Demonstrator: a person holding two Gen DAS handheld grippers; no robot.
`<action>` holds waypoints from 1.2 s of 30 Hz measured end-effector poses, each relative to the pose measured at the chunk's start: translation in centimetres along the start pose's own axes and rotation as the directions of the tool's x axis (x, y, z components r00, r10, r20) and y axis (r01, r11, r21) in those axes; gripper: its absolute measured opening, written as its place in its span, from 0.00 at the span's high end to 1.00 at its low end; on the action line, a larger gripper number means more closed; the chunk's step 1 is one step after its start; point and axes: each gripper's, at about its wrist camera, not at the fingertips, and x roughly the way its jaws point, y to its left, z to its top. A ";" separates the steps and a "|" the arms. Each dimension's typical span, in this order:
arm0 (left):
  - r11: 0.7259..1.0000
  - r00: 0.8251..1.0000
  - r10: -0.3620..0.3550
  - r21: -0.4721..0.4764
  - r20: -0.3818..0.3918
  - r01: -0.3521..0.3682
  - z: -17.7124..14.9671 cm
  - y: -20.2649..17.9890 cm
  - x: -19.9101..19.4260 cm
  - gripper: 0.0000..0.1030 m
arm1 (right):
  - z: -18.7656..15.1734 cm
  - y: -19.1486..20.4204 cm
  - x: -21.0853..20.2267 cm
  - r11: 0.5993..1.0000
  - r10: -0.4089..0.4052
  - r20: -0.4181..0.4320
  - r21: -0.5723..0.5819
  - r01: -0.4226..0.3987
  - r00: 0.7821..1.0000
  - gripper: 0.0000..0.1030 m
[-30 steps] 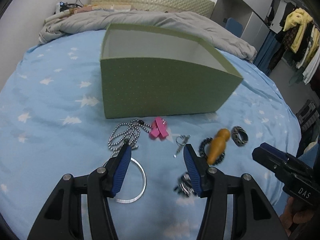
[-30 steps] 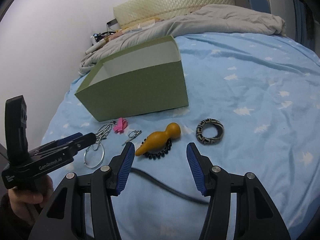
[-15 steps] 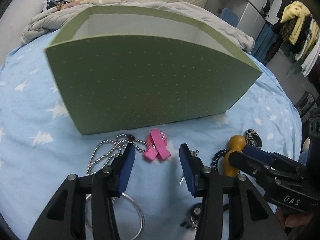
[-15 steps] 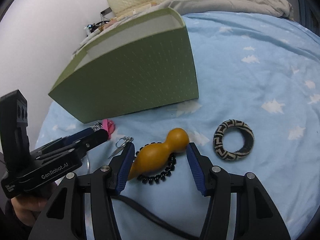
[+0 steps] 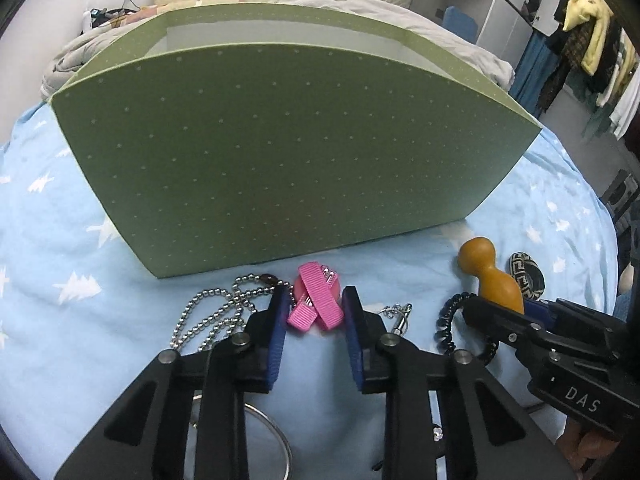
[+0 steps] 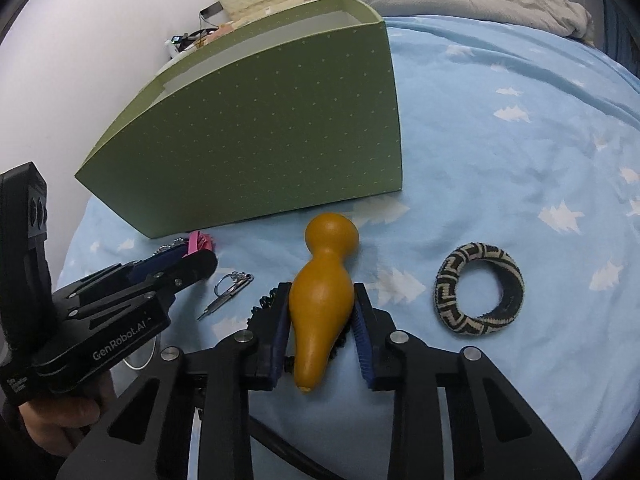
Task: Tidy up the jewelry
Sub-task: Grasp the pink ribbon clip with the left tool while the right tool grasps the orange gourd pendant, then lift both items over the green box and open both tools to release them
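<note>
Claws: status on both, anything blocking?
Left claw open around pink ribbon clip. Right claw closing on gourd, contact unclear. Green box ahead, nothing blocking.

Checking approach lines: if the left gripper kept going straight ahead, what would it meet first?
The pink ribbon clip, already between the left gripper's open fingertips. Right behind it stands the green box wall, though the gap between them is hard to judge.
</note>
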 end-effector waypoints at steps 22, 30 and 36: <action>0.999 0.996 -0.031 -0.019 0.081 0.032 -2.8 -1.6 -10.3 0.76 | -3.5 2.3 -8.9 0.999 0.002 0.083 -0.051 0.002 0.997 0.74; 0.999 0.991 -0.041 -0.019 0.125 0.043 -4.5 -2.4 -15.6 0.76 | -4.8 3.9 -13.0 0.997 0.007 0.150 -0.076 0.004 0.989 0.74; 0.999 0.982 -0.051 0.006 0.181 0.051 -3.3 -2.8 -18.8 0.76 | -3.5 5.0 -16.4 0.996 0.018 0.235 -0.087 0.002 0.972 0.74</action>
